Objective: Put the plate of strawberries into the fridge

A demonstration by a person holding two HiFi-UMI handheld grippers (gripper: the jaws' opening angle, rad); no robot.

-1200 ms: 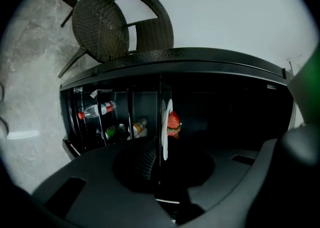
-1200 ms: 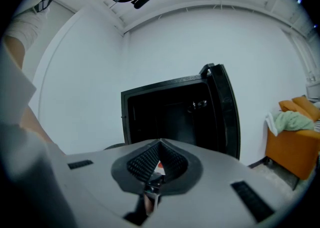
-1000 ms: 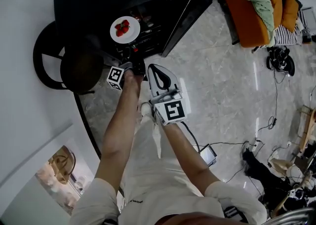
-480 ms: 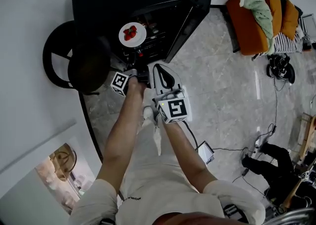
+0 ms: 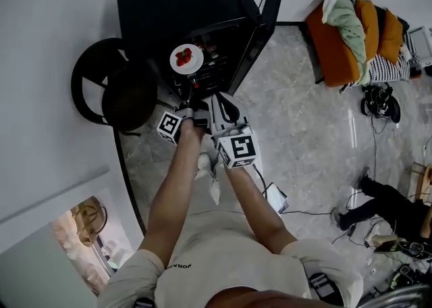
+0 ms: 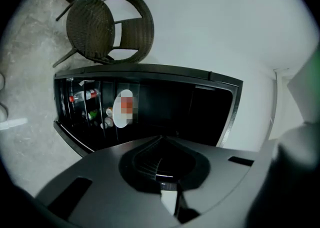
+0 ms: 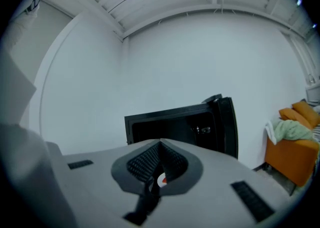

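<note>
The white plate of strawberries (image 5: 186, 59) rests on a shelf inside the open black fridge (image 5: 175, 3). The left gripper view shows the plate (image 6: 125, 108) beside bottles in the fridge (image 6: 200, 107). My left gripper (image 5: 191, 109) hangs in front of the fridge, short of the plate, shut and empty; its tips (image 6: 162, 139) meet. My right gripper (image 5: 219, 102) is beside it, just right, jaws closed together (image 7: 160, 144) with nothing held. A sliver of white and red shows through their gap.
The fridge door (image 5: 266, 16) stands open to the right. A dark wicker chair (image 5: 115, 90) sits left of the fridge. An orange sofa (image 5: 337, 36) with cushions is at the back right. Cables and another person (image 5: 391, 205) are on the floor at the right.
Both grippers have risen and drawn back from the fridge. The plate stays on its shelf and looks smaller as the view lifts.
</note>
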